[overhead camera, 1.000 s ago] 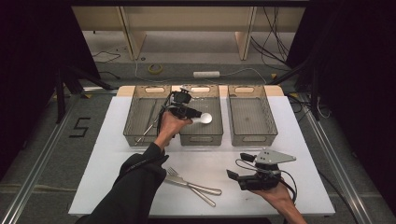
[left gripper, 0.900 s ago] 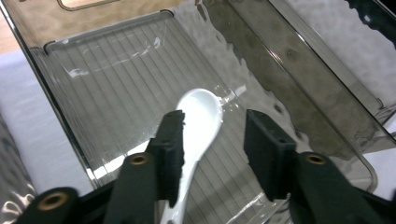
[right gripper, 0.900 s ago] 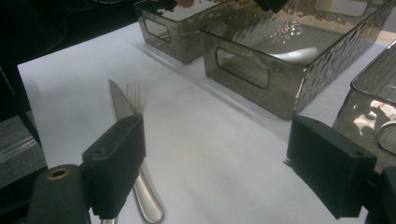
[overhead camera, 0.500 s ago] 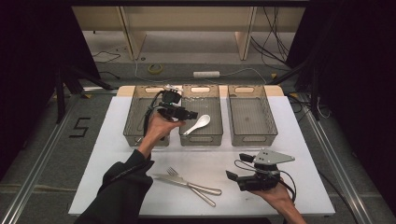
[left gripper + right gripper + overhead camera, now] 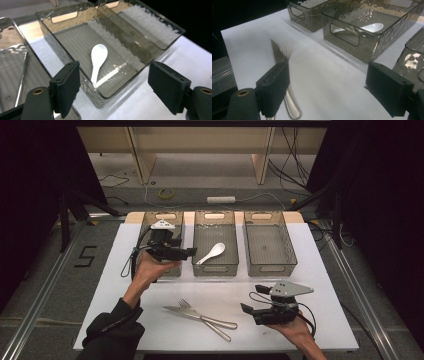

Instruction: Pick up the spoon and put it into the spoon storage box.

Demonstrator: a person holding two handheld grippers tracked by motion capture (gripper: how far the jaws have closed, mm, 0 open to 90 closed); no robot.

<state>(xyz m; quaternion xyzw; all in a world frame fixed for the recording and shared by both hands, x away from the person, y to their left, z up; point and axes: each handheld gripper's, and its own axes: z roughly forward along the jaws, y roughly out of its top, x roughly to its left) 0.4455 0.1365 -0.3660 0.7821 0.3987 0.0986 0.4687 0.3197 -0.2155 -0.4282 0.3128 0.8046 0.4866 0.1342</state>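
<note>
White spoon in the middle tray

White spoon (image 5: 211, 253) lies loose in the middle tray (image 5: 215, 268), centre of the frame. Left gripper (image 5: 189, 253), jaws wide apart and empty, hangs just left of it over the left tray (image 5: 146, 229). Next comes the knife (image 5: 187, 313) and fork (image 5: 206, 319), crossed on the bench (image 5: 320, 285) at lower centre; right gripper (image 5: 246, 311), jaws apart, waits beside them. Best to come down low and pinch one handle only.

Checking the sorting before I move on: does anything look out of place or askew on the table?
Mostly tidy. The white spoon lies flat in the middle bin. The knife and fork lie crossed on the white mat, outside any bin. Nothing looks spilled or damaged.
</note>
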